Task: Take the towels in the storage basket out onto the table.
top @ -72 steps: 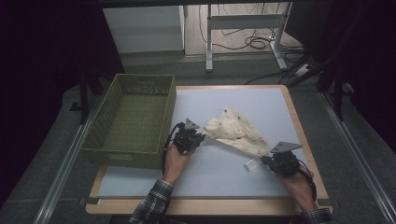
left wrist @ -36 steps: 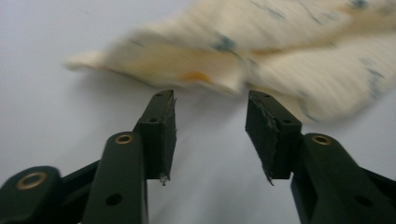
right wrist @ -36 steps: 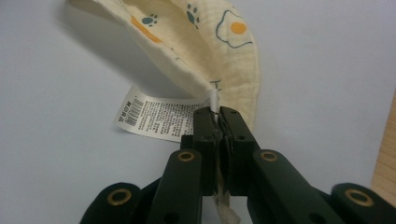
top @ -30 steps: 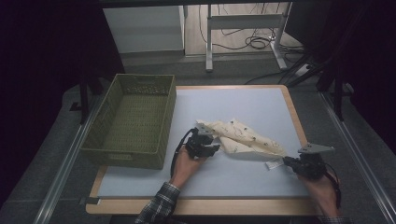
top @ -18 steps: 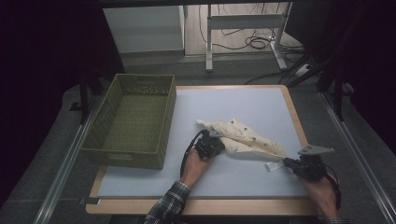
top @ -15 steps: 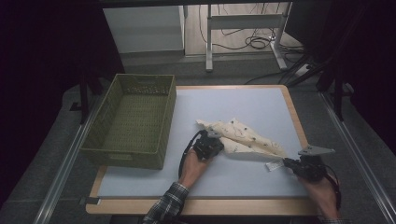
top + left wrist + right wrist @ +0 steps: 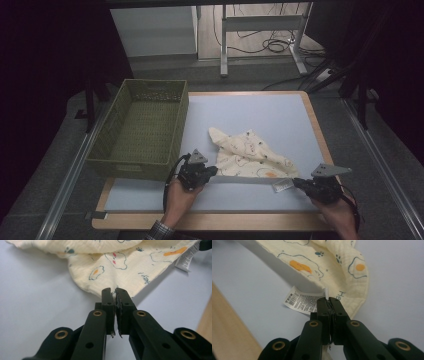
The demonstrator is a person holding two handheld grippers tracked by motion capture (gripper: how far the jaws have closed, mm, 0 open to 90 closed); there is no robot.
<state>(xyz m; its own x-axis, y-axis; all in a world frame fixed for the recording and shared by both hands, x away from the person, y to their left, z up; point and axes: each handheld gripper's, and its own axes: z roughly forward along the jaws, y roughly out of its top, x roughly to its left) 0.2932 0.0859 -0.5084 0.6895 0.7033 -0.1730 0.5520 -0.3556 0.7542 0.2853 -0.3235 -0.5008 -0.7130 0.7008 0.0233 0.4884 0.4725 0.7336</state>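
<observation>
A pale yellow cloth (image 7: 250, 152) printed with eggs and clouds lies on the light blue table top (image 7: 260, 112). Its near edge is stretched straight between my two grippers. My left gripper (image 7: 214, 170) is shut on the cloth's near left corner. In the left gripper view the jaws (image 7: 115, 291) pinch the cloth (image 7: 125, 267) at its hem. My right gripper (image 7: 295, 183) is shut on the near right corner, beside the white care label (image 7: 282, 185). The right gripper view shows the jaws (image 7: 328, 300) closed on the cloth (image 7: 342, 265), next to the label (image 7: 303, 301).
An olive green woven basket (image 7: 137, 165) stands at the table's left side, close to my left hand. The wooden table edge (image 7: 320, 135) runs along the right. Bare blue surface lies behind and in front of the cloth.
My left gripper has moved left and toward the near edge with the cloth's corner in it. The cloth's near edge has pulled taut and the cloth has spread wider. The right gripper shifted only slightly.
</observation>
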